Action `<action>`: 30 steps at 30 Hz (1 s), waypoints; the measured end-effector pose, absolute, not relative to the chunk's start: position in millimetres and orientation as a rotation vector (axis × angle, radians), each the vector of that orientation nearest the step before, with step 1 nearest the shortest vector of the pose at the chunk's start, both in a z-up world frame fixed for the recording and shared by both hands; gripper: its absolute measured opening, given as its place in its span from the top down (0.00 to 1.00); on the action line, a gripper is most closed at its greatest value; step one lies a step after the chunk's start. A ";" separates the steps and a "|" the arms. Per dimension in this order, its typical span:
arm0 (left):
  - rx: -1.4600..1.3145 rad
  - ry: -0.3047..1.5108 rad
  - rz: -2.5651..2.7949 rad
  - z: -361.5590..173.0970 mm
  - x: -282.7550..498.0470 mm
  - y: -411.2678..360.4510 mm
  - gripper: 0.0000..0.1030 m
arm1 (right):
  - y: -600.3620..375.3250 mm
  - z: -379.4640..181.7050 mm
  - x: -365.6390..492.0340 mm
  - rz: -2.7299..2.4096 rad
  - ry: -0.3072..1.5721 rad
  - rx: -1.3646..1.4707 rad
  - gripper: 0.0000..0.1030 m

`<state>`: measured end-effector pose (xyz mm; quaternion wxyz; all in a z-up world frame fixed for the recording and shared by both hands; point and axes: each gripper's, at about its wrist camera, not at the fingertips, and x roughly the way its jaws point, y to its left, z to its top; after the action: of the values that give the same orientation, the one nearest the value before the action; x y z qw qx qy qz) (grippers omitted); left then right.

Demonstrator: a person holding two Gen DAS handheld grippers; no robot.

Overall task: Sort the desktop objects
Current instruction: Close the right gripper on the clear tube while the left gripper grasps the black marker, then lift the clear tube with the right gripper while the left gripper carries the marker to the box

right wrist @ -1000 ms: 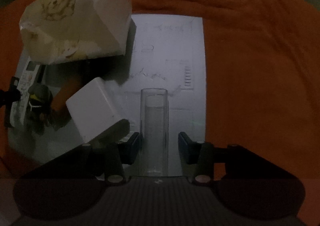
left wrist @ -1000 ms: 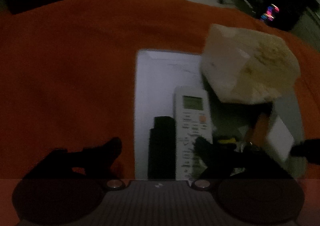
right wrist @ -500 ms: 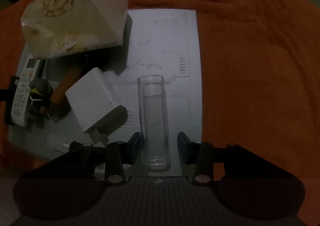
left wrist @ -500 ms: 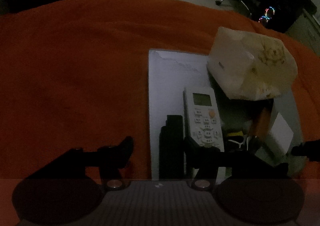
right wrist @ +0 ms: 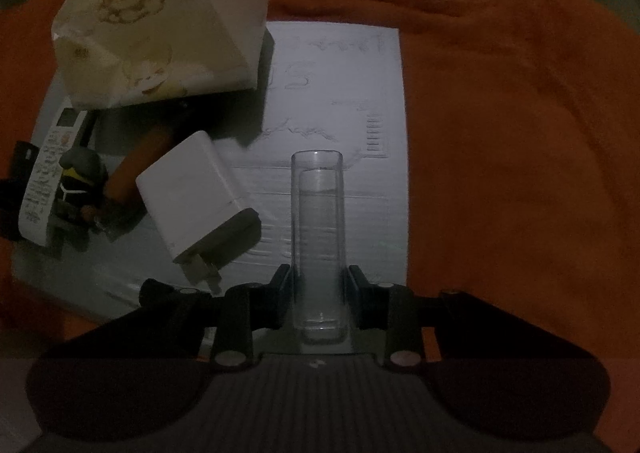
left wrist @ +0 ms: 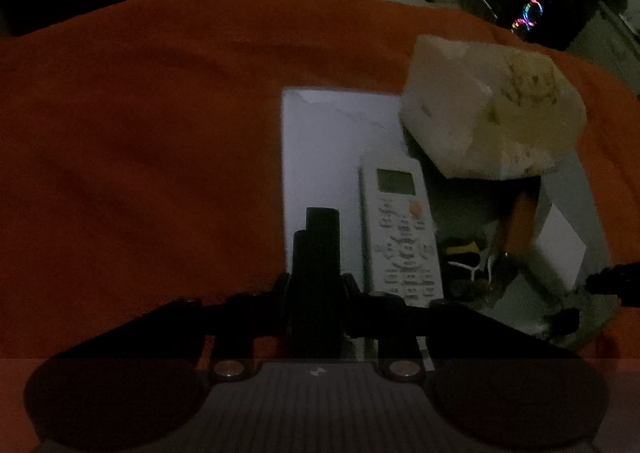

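My left gripper (left wrist: 316, 293) points steeply down at the left edge of the white paper sheet (left wrist: 324, 133) that lies on the orange cloth (left wrist: 140, 133) over the desk. A long black object (left wrist: 318, 249) lies lengthwise between my left fingers (left wrist: 280, 289), running off toward 12 o'clock; the fingers are closing and their tips sit against both its sides, so I am pinching it. At 1 o'clock of it, just beside it on the sheet, lies the white remote control (left wrist: 402, 233), screen end away from me. Farther toward 1 o'clock sits the pale tissue pack (left wrist: 492, 109) with a bear print. At 3 o'clock of the remote lie a small dark figurine (left wrist: 464, 253), an orange marker (left wrist: 520, 213) and the white charger (left wrist: 560, 245), close together; the dim light blurs them.

My right gripper (right wrist: 318, 293) also points steeply down, over the right half of the same sheet. A clear plastic tube (right wrist: 318, 229) lies lengthwise between my right fingers (right wrist: 354, 293), stretching toward 12 o'clock. The fingers are closing and press on both its walls, pinching it near its nearer end. In the right wrist view, the charger lies at 10 o'clock of the tube, near it but apart, prongs toward me, and the tissue pack sits at 11 o'clock, overhanging the sheet's far left corner.
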<state>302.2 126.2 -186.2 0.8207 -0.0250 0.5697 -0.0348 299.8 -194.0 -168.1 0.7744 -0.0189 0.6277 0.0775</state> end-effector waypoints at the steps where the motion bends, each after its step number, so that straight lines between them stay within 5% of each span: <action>1: -0.058 1.209 -0.072 -183.5 300.8 127.8 0.80 | -195.5 -166.7 298.4 0.162 1.355 -0.039 0.69; 30: -0.111 1.157 -0.094 -91.5 245.3 116.5 0.80 | -219.3 -79.7 242.7 0.173 1.238 0.044 0.69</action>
<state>245.3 116.5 -91.5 0.8348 -0.0525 0.5462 -0.0442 242.7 -219.3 -79.7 0.8106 0.0204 0.5796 0.0808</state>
